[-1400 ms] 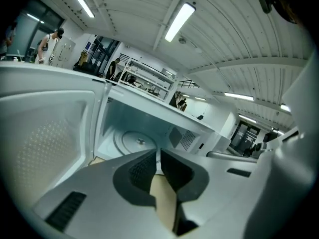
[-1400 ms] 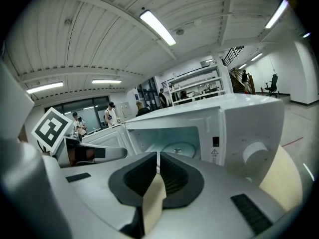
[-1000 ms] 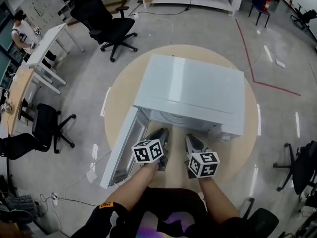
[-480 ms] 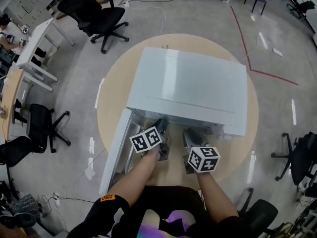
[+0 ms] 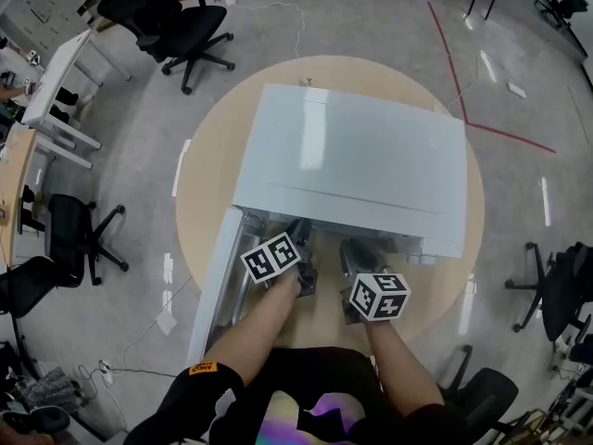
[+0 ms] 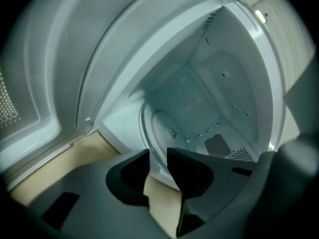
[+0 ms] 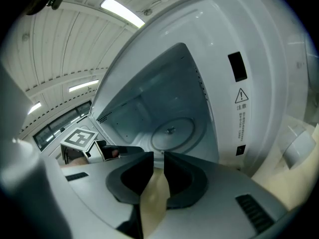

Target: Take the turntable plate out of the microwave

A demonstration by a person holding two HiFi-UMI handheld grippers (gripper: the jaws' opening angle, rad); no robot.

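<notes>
Poised at the open microwave (image 5: 352, 156): left gripper (image 6: 158, 159) and right gripper (image 7: 158, 157), jaws narrowly parted, empty. Glass turntable plate (image 7: 172, 132) likely heavy, slick, breakable; best pinched at the near rim.

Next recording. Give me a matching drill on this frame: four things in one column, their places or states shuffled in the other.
1 microwave door
2 turntable plate
3 left gripper
4 warning label

A flat on the cavity floor
B on the panel right of the cavity
C swung open at the left
D at the cavity mouth, jaws narrowly apart

Pairs: 1-C, 2-A, 3-D, 4-B
</notes>
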